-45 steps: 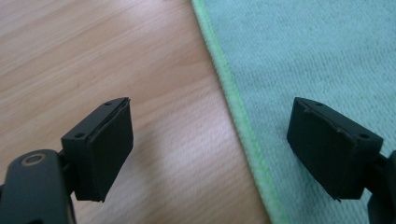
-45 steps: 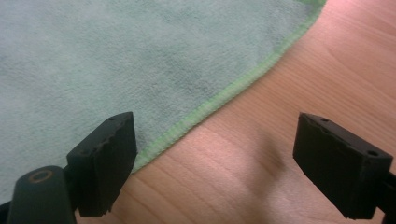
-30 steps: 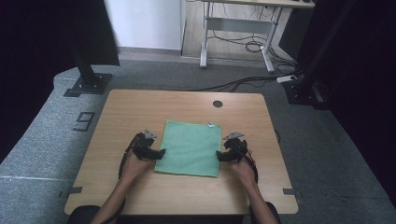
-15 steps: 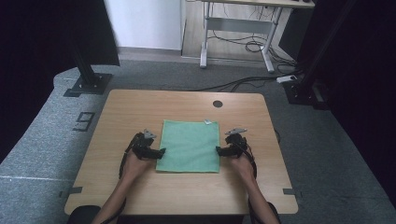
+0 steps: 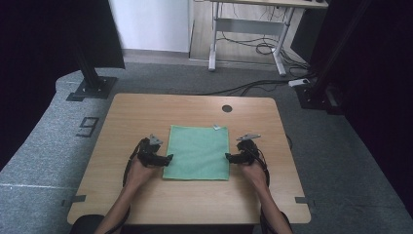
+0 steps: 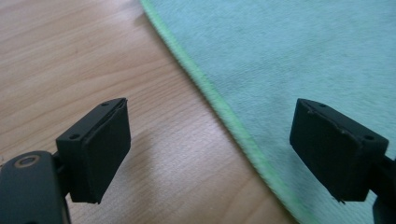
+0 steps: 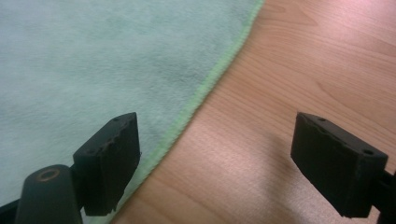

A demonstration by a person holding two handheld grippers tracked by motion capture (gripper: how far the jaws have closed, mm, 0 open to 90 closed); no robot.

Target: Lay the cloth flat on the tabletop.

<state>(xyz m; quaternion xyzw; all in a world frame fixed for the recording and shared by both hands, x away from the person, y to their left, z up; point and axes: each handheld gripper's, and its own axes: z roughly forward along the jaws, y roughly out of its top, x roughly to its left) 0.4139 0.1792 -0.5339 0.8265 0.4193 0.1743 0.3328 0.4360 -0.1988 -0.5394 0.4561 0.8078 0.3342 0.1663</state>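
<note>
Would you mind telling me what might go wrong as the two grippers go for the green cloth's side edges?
The cloth lies flat on the table, so either open gripper may pinch nothing or scrape wood. The left gripper and right gripper straddle opposite edges; uneven grips could skew or bunch it.

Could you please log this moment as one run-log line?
cloth: flat on table | left hand-held gripper: open, astride cloth's left edge | right hand-held gripper: open, astride right edge | nothing held

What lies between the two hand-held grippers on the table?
The green cloth, flat on the table, fills the stretch between the left hand-held gripper and the right hand-held gripper, per the high view.
</note>
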